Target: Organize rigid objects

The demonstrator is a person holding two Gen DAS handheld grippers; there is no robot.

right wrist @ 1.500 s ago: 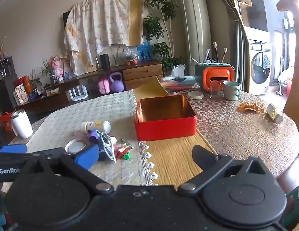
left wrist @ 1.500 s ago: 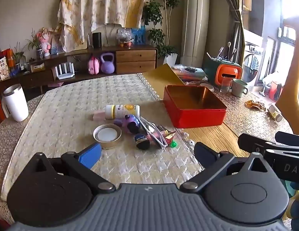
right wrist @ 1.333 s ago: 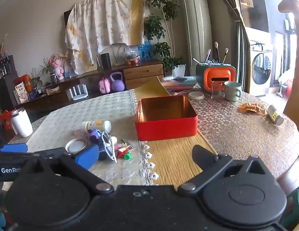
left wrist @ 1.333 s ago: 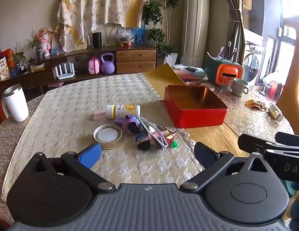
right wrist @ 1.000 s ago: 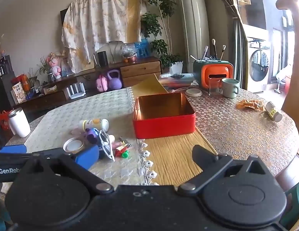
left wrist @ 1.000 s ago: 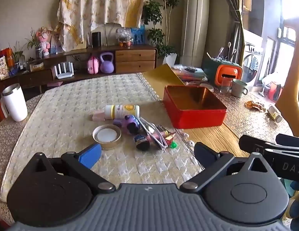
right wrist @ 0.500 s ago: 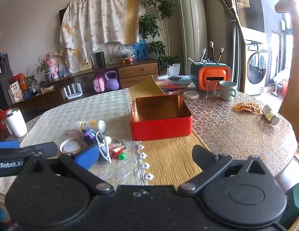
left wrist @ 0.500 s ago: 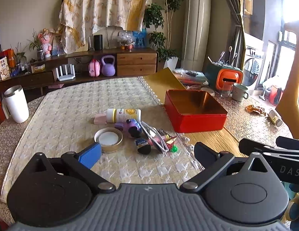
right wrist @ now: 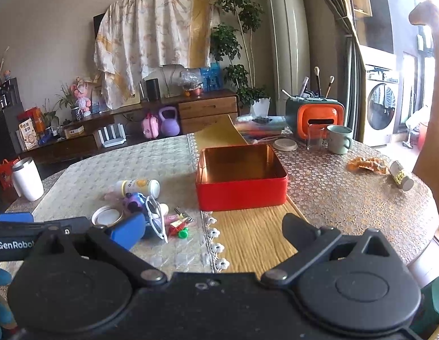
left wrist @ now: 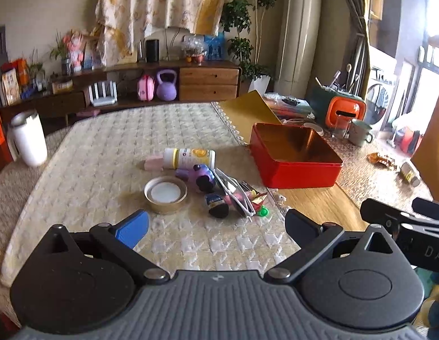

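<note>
The table (left wrist: 86, 153), covered with a pale quilted cloth on the left and a patterned mat on the right with a strip of bare wood between, carries everything the task needs, and nothing appears to have been sorted yet: the red tin (left wrist: 297, 167) sits open and empty on the right side of the quilted cloth's lace edge, while the loose objects lie in a tight heap on the cloth just left of it. The step in hand looks like the approach before a first pick. The left gripper (left wrist: 216, 222) hangs over the near edge of the cloth with its fingers spread wide and nothing between them; the right gripper (right wrist: 213, 229) hovers over the wood strip in front of the tin, likewise wide apart and empty. In the heap, the white bottle (left wrist: 189, 158) lies on its side at the back, the round lid (left wrist: 165, 194) lies flat at the near left and apart from the rest, a purple toy (left wrist: 201, 174) and white-framed glasses (left wrist: 233, 195) overlap in the middle, and a small green piece (left wrist: 263, 212) sits at the near right. The lid or bottle seems the easiest first grasp, since the tangled middle items could drag each other. There is open cloth in front of and left of the heap for descending, and the path to the tin is short; its near wall must be cleared on the way in.
</note>
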